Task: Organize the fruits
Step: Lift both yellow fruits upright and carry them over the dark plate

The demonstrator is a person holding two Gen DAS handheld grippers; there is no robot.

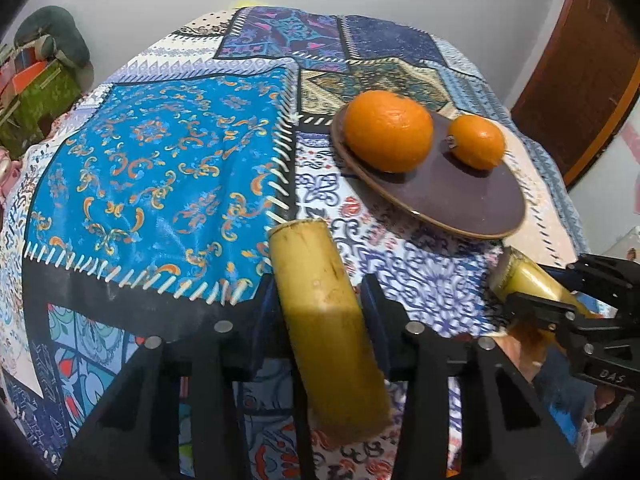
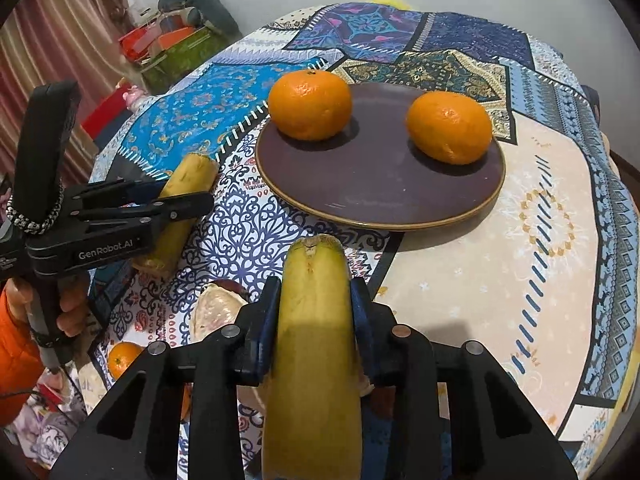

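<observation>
L gripper (image 1: 320, 300) & R gripper (image 2: 316, 304) each clamp 1 matte yellow banana piece (image 1: 324, 320); 2 dimpled oranges (image 2: 310, 104) on plate (image 2: 380, 196).

left gripper (image 1: 318, 300) clamps banana piece (image 1: 320, 300) | plate (image 1: 472, 204): two oranges (image 1: 388, 130) | patterned tablecloth (image 1: 160, 152)

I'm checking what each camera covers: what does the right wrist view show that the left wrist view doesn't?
Only the right wrist view: a small orange and a pale peel piece near the table's edge, and the hand holding the left gripper. Only the left wrist view: a wooden door. Both: the purple plate with two oranges, and both grippers, each shut on a banana piece, left, right.
</observation>
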